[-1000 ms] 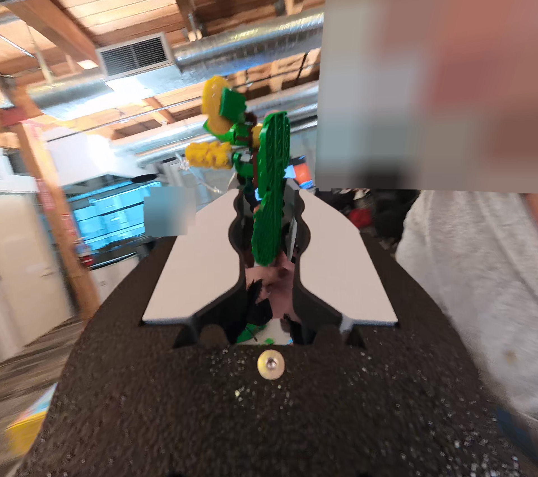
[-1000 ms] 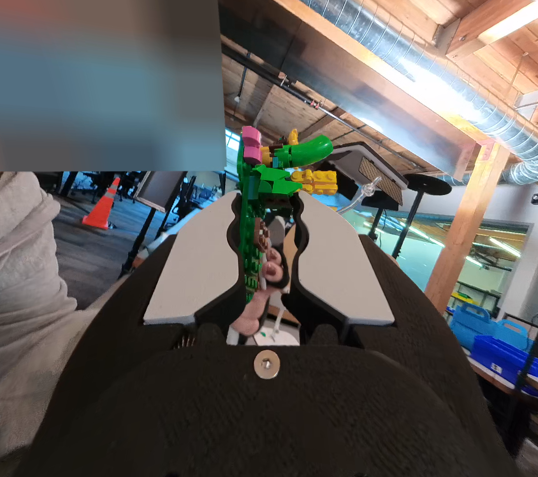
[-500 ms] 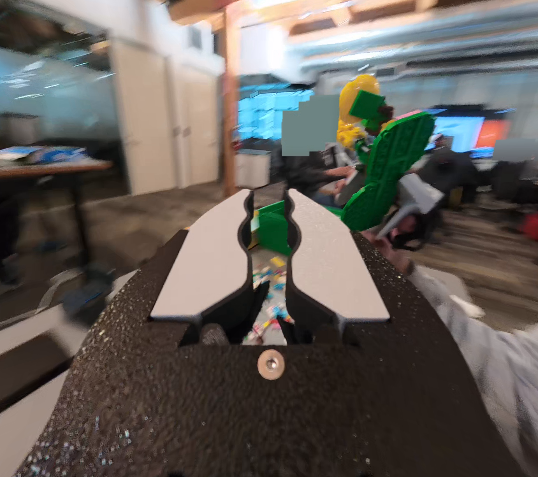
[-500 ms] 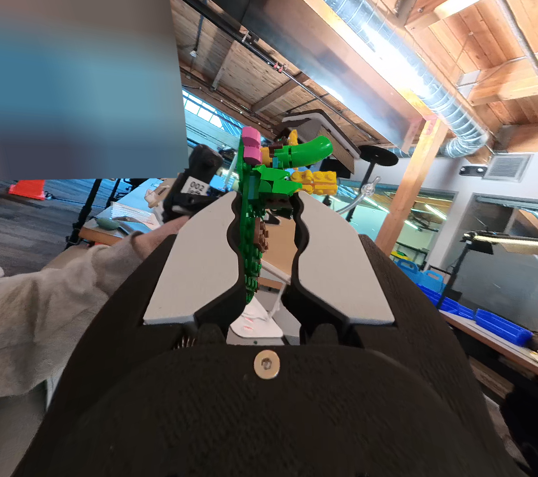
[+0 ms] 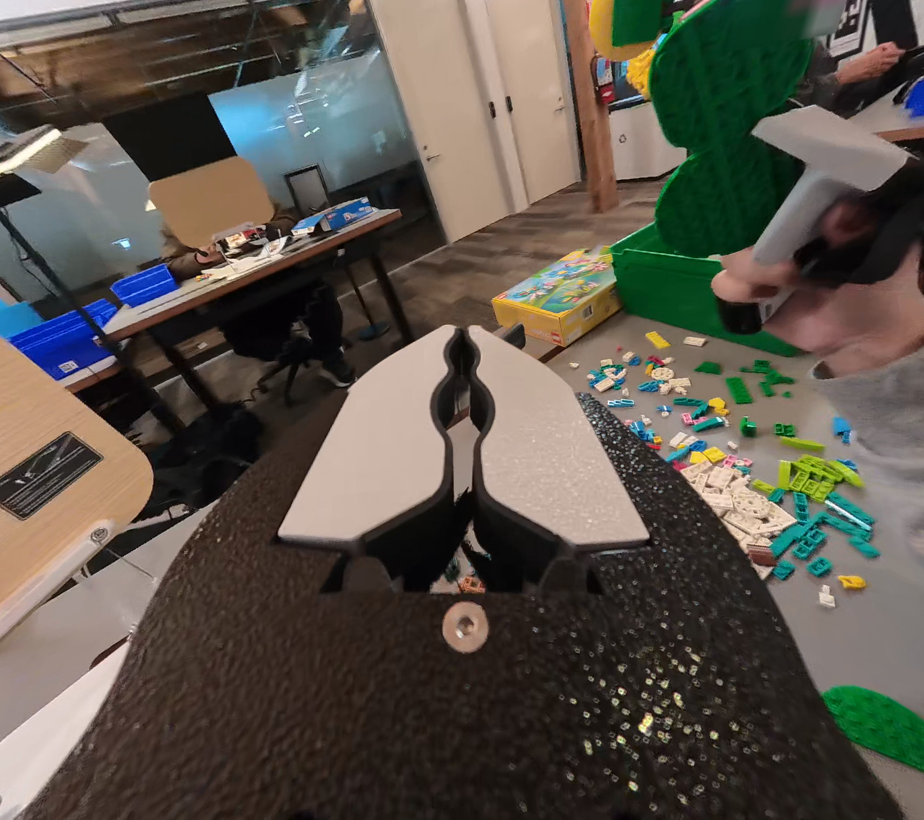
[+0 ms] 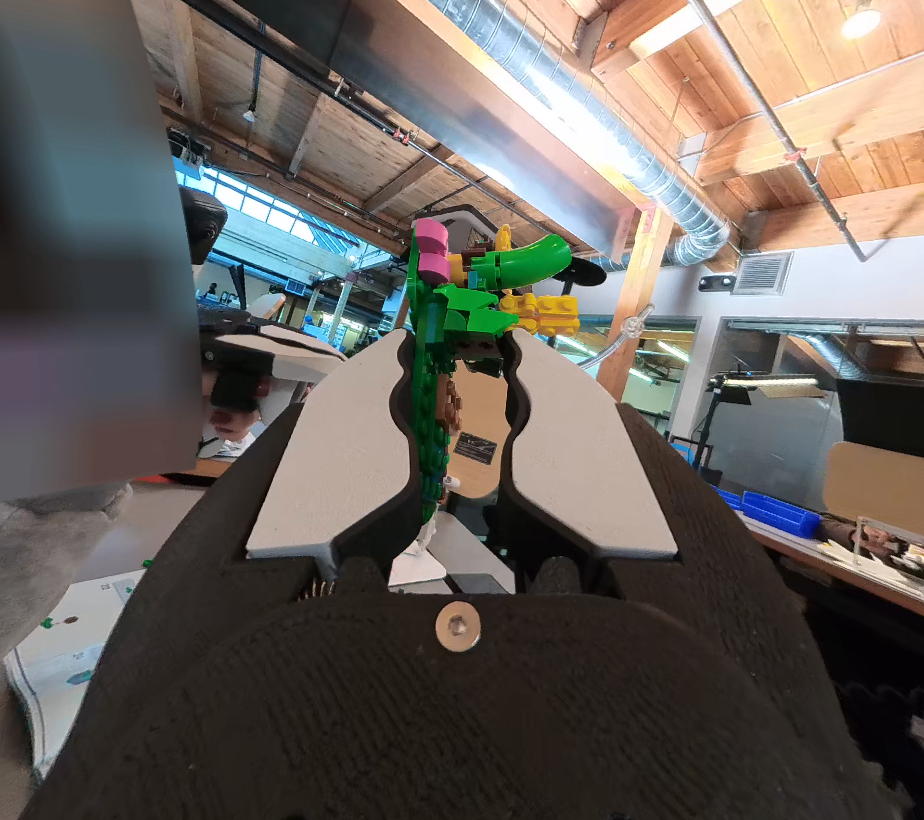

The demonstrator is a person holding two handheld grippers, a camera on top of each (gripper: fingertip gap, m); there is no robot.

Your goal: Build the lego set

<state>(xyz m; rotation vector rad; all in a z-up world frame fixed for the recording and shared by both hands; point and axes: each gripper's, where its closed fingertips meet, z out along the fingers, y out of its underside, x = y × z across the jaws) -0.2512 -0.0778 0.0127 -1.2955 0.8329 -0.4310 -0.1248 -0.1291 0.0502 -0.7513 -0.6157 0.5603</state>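
Note:
My left gripper (image 5: 462, 334) is shut with nothing between its pads, above the near edge of a grey table (image 5: 850, 621). My right gripper (image 6: 457, 335) is shut on a green brick model (image 6: 440, 346). This is a green plate bearing pink, yellow, brown and curved green pieces, and it is raised toward the ceiling. The left wrist view shows that model (image 5: 725, 105) at the upper right with its yellow disc (image 5: 632, 3). There the right gripper's grey finger (image 5: 825, 150) lies against it. The left gripper also shows at the left of the right wrist view (image 6: 280, 351).
Several loose bricks (image 5: 725, 446) lie scattered on the grey table. A yellow box (image 5: 560, 300) and a green bin (image 5: 670, 285) stand at its far side, and a green plate (image 5: 880, 721) lies near. A wooden tabletop (image 5: 50, 471) is at the left, and a desk (image 5: 250, 275) beyond.
A second ago the green model stood between my left jaws. The left gripper has swung away and down, and its jaws have shut on nothing. The right gripper keeps its hold.

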